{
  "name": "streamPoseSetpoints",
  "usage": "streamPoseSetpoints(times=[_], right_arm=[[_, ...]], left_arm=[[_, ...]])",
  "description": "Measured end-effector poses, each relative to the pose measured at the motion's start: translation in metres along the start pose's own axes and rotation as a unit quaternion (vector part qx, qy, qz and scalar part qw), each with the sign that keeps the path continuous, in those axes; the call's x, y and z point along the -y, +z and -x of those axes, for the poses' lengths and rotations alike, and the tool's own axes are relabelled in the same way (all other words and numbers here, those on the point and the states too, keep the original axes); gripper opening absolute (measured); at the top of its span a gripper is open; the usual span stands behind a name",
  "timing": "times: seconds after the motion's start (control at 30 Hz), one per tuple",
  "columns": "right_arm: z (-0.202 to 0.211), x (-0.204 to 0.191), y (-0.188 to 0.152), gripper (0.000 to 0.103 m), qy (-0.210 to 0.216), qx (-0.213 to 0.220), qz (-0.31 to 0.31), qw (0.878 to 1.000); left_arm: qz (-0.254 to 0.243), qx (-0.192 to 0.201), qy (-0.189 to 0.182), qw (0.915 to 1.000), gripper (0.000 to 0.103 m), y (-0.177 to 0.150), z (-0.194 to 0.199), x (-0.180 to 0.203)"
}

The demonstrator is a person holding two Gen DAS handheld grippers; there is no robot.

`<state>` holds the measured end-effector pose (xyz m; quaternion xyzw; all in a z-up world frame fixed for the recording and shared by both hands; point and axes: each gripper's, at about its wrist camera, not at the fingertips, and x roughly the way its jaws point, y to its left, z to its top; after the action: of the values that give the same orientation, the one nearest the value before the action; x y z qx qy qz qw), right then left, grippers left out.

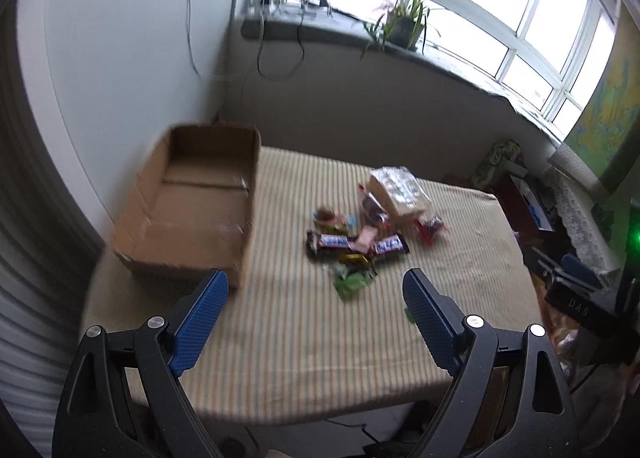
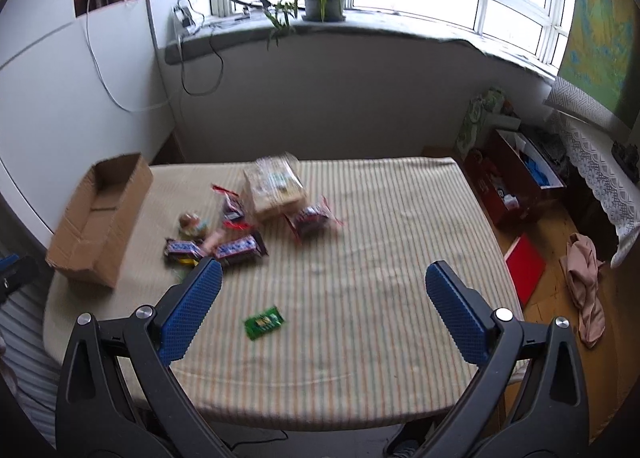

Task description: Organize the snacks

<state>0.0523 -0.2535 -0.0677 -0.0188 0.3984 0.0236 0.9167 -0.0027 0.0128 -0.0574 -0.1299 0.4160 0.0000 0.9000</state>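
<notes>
Sitting empty, the cardboard box (image 1: 192,214) suggests sorting has barely begun. The snack pile (image 1: 360,234) lies just beside the box's open side, one green packet (image 2: 264,321) farther off. Left gripper (image 1: 316,290) and right gripper (image 2: 324,282) hover spread, holding nothing.

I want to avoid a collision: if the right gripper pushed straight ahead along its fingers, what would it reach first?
Probably the small green packet lying alone on the striped tablecloth, low between the right gripper's open fingers. The snack pile sits off to the left; depth is hard to judge.
</notes>
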Motion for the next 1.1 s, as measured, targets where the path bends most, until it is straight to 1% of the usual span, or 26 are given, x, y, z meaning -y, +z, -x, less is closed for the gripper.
streamPoseSetpoints(times=[0.07, 0.17, 0.33, 0.4, 0.47, 0.53, 0.57, 0.6, 0.63, 0.67, 0.7, 0.77, 0.83, 0.87, 0.9, 0.97, 1.03, 1.07, 1.1], right_arm=[[-0.006, 0.004, -0.006, 0.103, 0.0, -0.009, 0.005, 1.0], [-0.018, 0.008, -0.015, 0.103, 0.01, -0.032, 0.008, 0.999], [-0.039, 0.005, -0.028, 0.103, 0.041, -0.076, -0.001, 0.996], [-0.048, 0.004, -0.033, 0.103, 0.062, -0.095, -0.014, 0.993], [-0.056, 0.004, -0.036, 0.103, 0.068, -0.106, -0.022, 0.992], [-0.066, 0.005, -0.04, 0.095, 0.081, -0.121, -0.036, 0.989], [-0.072, 0.005, -0.041, 0.091, 0.086, -0.131, -0.045, 0.987], [-0.08, 0.006, -0.043, 0.089, 0.098, -0.144, -0.06, 0.983], [-0.083, 0.008, -0.044, 0.088, 0.104, -0.153, -0.068, 0.98], [-0.09, 0.008, -0.046, 0.086, 0.113, -0.165, -0.08, 0.976], [-0.095, 0.007, -0.048, 0.079, 0.118, -0.174, -0.086, 0.974], [-0.104, 0.003, -0.051, 0.072, 0.131, -0.191, -0.094, 0.968], [-0.115, -0.002, -0.056, 0.069, 0.139, -0.212, -0.101, 0.962], [-0.119, -0.003, -0.058, 0.067, 0.142, -0.22, -0.106, 0.959], [-0.126, -0.005, -0.061, 0.062, 0.15, -0.233, -0.117, 0.954], [-0.132, -0.007, -0.064, 0.056, 0.156, -0.246, -0.126, 0.948], [-0.139, -0.011, -0.065, 0.053, 0.161, -0.255, -0.133, 0.944], [-0.142, -0.013, -0.066, 0.051, 0.163, -0.257, -0.135, 0.943], [-0.144, -0.014, -0.066, 0.05, 0.165, -0.259, -0.137, 0.942]], left_arm=[[-0.006, -0.009, -0.005, 0.9999, 0.089, -0.002, -0.008, 0.003], [-0.032, -0.012, -0.012, 0.9993, 0.089, -0.004, -0.016, 0.014], [-0.074, -0.019, -0.025, 0.9967, 0.089, -0.004, -0.032, 0.027], [-0.089, -0.022, -0.031, 0.9953, 0.085, -0.005, -0.038, 0.031], [-0.104, -0.03, -0.038, 0.9934, 0.082, -0.006, -0.045, 0.036], [-0.121, -0.034, -0.049, 0.9908, 0.076, -0.008, -0.052, 0.04], [-0.129, -0.039, -0.054, 0.9894, 0.071, -0.009, -0.057, 0.041], [-0.133, -0.051, -0.062, 0.9878, 0.065, -0.01, -0.064, 0.042], [-0.133, -0.064, -0.069, 0.9867, 0.062, -0.012, -0.071, 0.042], [-0.132, -0.074, -0.075, 0.9857, 0.058, -0.013, -0.078, 0.042], [-0.133, -0.082, -0.08, 0.9845, 0.055, -0.015, -0.084, 0.043], [-0.141, -0.097, -0.091, 0.981, 0.053, -0.02, -0.095, 0.045], [-0.148, -0.11, -0.101, 0.9777, 0.051, -0.025, -0.105, 0.048], [-0.15, -0.115, -0.102, 0.9767, 0.05, -0.026, -0.11, 0.048], [-0.152, -0.119, -0.101, 0.976, 0.05, -0.028, -0.114, 0.048], [-0.155, -0.13, -0.104, 0.9737, 0.05, -0.03, -0.123, 0.049], [-0.158, -0.139, -0.11, 0.9715, 0.049, -0.03, -0.132, 0.049], [-0.157, -0.142, -0.114, 0.9706, 0.047, -0.029, -0.136, 0.049], [-0.156, -0.145, -0.112, 0.9705, 0.042, -0.029, -0.141, 0.048]])
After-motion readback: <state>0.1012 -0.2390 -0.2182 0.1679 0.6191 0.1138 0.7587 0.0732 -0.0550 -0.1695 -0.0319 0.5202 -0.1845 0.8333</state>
